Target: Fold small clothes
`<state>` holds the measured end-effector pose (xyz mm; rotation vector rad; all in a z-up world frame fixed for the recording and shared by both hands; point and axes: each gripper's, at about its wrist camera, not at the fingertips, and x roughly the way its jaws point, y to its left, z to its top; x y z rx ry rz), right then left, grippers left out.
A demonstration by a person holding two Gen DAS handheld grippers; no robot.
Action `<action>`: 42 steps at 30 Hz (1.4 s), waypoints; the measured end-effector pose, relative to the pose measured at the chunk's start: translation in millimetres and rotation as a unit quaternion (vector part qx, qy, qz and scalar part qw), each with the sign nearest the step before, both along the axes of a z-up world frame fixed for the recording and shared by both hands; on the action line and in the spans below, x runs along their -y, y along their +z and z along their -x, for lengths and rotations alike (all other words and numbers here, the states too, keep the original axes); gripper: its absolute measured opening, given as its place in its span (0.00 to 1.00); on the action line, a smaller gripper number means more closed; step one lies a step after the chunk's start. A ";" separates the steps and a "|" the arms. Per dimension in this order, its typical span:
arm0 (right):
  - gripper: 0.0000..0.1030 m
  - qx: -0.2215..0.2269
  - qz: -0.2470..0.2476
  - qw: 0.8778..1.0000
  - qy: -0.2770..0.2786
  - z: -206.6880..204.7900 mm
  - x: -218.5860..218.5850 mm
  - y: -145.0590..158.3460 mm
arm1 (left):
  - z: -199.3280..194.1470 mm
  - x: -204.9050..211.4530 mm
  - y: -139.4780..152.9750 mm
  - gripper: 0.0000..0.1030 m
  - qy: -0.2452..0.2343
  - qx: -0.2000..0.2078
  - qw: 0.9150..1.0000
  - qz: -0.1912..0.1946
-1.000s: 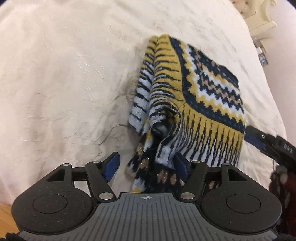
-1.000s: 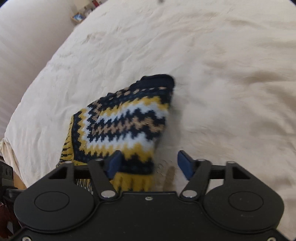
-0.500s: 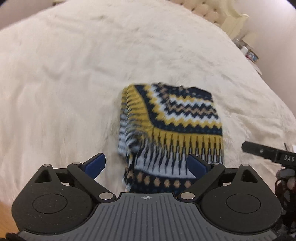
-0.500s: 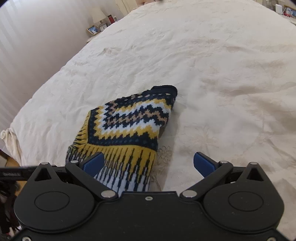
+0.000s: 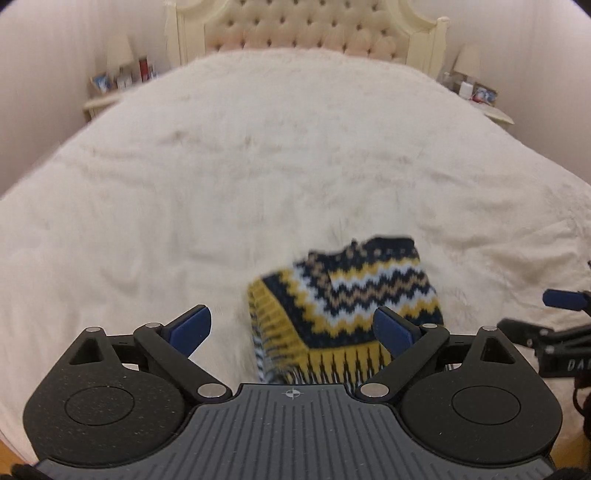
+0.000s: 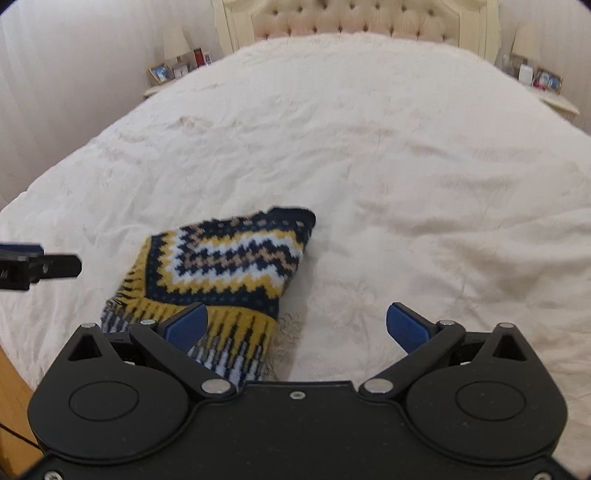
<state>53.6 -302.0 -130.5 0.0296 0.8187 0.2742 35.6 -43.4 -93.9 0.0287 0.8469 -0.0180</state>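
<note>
The left gripper (image 5: 291,328), black with blue-padded fingers, is seen spread wide, with nothing held between its pads. Its right finger (image 5: 393,330) stands in front of the near right edge of a folded knitted garment with navy, yellow, white and tan zigzag bands (image 5: 347,299); whether contact is made cannot be told, as this part of the view is blurred. The right gripper (image 6: 297,326), of the same black build, is likewise spread wide and holds nothing. Its left finger (image 6: 186,326) overlaps the near striped edge of the garment in the right wrist view, while its right finger (image 6: 406,326) is seen over bare bedding.

The garment is laid folded on a cream embroidered bedspread (image 6: 406,166), near the front edge of the bed, between the two grippers. Its dark navy end is turned toward the headboard and its striped yellow-and-white hem toward the grippers.

A cream button-tufted headboard (image 5: 306,29) is seen at the far end of the bed. A bedside table with a lamp and framed photographs (image 6: 173,70) stands to the left of it, and another such table (image 6: 543,83) to the right.
</note>
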 end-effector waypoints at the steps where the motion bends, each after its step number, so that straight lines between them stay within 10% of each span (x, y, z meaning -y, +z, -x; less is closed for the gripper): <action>1: 1.00 0.007 0.004 1.000 -0.002 2.4 -2.5 3.9 | -0.1 -0.3 5.7 0.93 0.002 0.007 1.000 -0.005; 13: 1.00 0.082 0.035 0.991 -0.102 17.3 -30.5 46.9 | -19.3 -1.2 23.0 0.92 -0.003 -0.003 0.999 -0.047; 24: 1.00 -0.007 0.005 0.998 -0.068 17.1 -45.3 42.5 | -9.2 -5.0 -8.3 0.92 0.007 -0.101 0.995 -0.026; 42: 1.00 -0.032 -0.017 0.998 -0.054 77.8 -26.5 53.1 | 62.6 20.4 5.2 0.92 0.039 -0.120 0.992 -0.024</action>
